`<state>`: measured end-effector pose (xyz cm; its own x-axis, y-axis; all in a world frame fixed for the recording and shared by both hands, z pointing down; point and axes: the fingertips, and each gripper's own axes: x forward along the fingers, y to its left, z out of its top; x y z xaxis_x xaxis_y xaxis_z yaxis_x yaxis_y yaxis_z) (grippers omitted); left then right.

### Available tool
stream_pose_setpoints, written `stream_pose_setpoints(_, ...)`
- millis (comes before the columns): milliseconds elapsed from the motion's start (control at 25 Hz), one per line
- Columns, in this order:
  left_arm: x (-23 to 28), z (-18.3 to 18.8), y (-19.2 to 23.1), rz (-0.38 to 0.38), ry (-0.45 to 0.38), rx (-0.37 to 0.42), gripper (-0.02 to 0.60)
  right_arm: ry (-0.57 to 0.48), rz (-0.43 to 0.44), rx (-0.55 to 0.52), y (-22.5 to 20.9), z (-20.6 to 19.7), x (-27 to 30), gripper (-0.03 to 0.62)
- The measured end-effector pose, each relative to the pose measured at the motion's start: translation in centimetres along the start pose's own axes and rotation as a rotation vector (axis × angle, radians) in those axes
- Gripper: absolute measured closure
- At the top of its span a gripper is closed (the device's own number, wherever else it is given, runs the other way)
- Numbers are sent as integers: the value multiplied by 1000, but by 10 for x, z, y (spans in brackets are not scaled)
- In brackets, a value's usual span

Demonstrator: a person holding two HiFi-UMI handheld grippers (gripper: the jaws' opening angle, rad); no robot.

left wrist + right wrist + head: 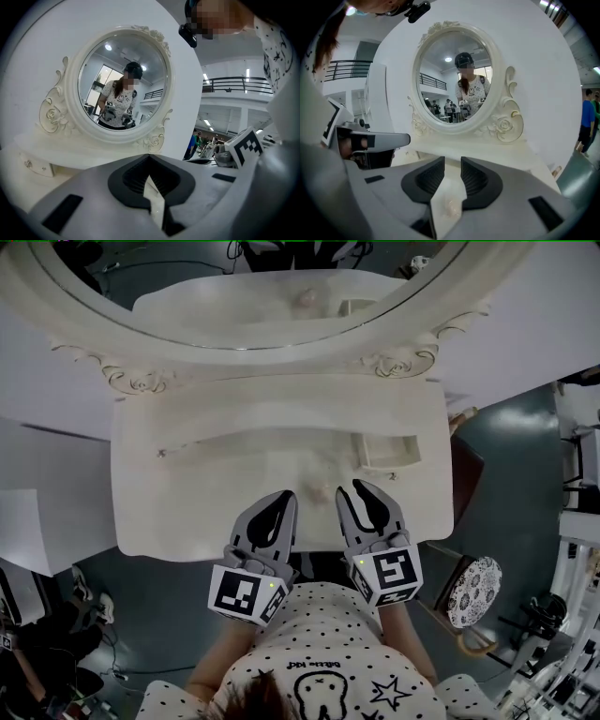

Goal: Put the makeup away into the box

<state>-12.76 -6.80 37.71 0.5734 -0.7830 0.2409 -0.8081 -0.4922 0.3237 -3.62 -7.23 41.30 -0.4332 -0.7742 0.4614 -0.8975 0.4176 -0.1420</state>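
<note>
Our right tool [453, 161] stands narrowly open and empty; our left tool [150, 158] is closed on nothing. Through the right gap, a small pale makeup piece [451, 206] lies on the table [187, 502], near the box [384, 465]. It looks light, slippery and fragile, so we'd pinch its sides. The mirror [234, 296] crowds behind, with free room toward the front edge.

left gripper [284, 495] and right gripper [356, 489] side by side, pointing forward, slightly down; left jaws together; right jaws parted, gripping nothing.
</note>
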Motion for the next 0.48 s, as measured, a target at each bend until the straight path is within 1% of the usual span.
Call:
stream_pose_setpoints(280, 12, -25, 5, -6, 53, -23, 586, 104, 5, 37, -2, -37, 28, 473)
stream_pose_setpoints(480, 21, -46, 7, -8, 83, -41, 586, 182, 16, 38, -5, -68, 43, 452)
